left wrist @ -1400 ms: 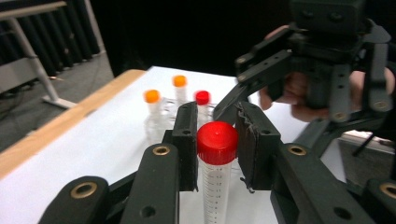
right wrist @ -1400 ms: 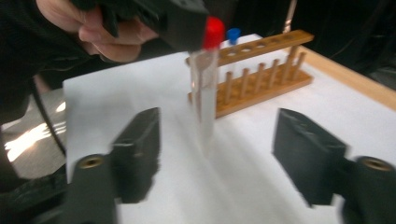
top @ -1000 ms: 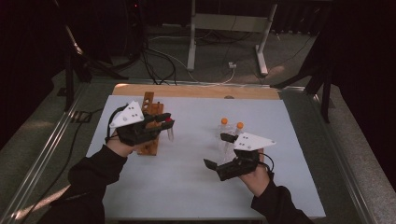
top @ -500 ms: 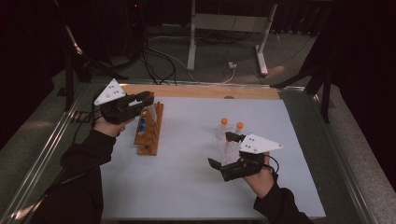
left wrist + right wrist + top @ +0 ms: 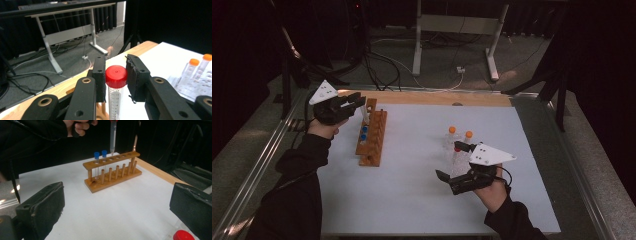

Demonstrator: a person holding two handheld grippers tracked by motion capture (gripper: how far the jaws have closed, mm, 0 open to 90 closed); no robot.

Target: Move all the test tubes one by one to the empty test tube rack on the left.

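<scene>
My left gripper (image 5: pixel 357 101) (image 5: pixel 116 80) is shut on a clear tube with a red cap (image 5: pixel 116 76), its pads pressed on both sides of the cap. The tube (image 5: pixel 113 137) hangs upright, with its pointed tip just above a hole in the wooden rack (image 5: pixel 372 140) (image 5: pixel 112 173). Two blue-capped tubes (image 5: pixel 100 155) stand in the rack beside that hole. My right gripper (image 5: pixel 451 162) (image 5: pixel 115 212) is open at the table's right, with nothing pressed between its jaws. A second red cap (image 5: pixel 183 235) shows by its right jaw.
Two orange-capped tubes (image 5: pixel 460 132) (image 5: pixel 198 61) stand in a clear holder just beyond the right gripper. A white sheet (image 5: pixel 412 195) covers the table, with a wooden strip (image 5: pixel 437 98) along its far edge. A metal rail (image 5: pixel 257 165) runs down the left side. Cables and a desk frame lie beyond.
My left gripper has moved from over the rack's near half toward the far left, carrying the red-capped tube. The right gripper has stayed put.
</scene>
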